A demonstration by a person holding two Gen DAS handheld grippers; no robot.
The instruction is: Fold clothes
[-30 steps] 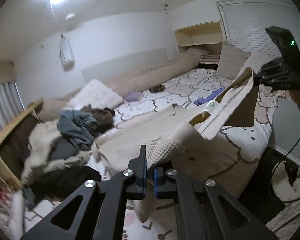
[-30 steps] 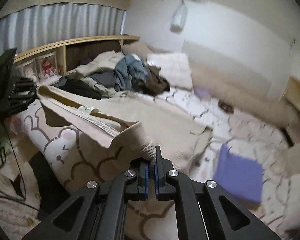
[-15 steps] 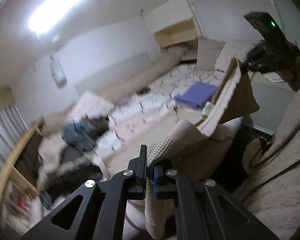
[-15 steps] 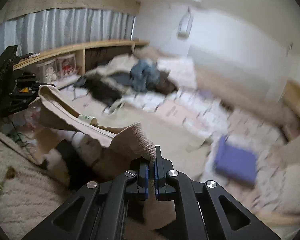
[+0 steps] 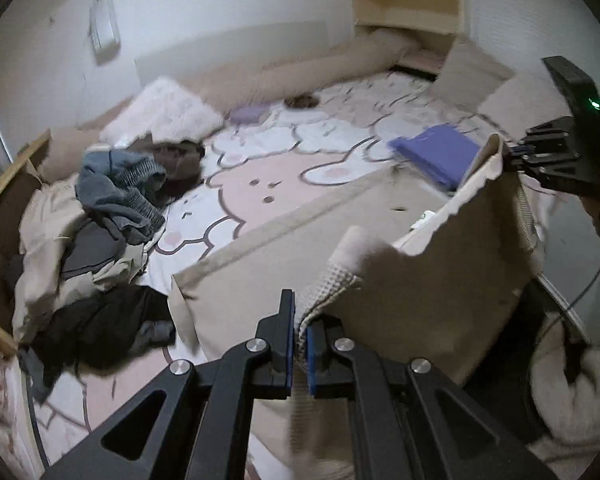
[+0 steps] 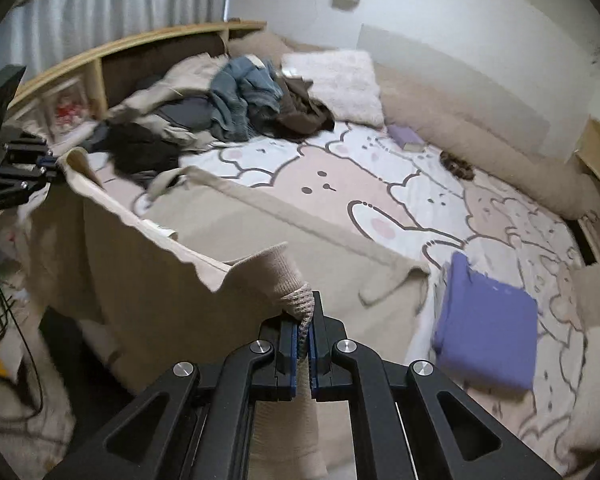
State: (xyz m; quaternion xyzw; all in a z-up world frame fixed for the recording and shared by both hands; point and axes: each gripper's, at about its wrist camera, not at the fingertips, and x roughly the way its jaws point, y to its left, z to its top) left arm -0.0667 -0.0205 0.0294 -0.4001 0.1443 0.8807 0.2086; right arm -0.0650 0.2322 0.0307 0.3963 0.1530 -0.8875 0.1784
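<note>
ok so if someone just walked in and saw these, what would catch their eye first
Most striking is the beige garment, stretched between the left gripper and the right gripper, each shut on a ribbed corner, its far part lying on the bed with the cartoon-animal sheet. Next, the heap of unfolded clothes by the wooden headboard, and the folded purple piece near the bed's front right.

Both wrist views look steeply down across the bed (image 5: 260,184), close over own fingers (image 5: 286,320) (image 6: 318,320). Shared: beige garment (image 5: 300,248) (image 6: 228,232), clothes pile (image 5: 112,200) (image 6: 220,112), purple fold (image 5: 436,152) (image 6: 484,332).
</note>
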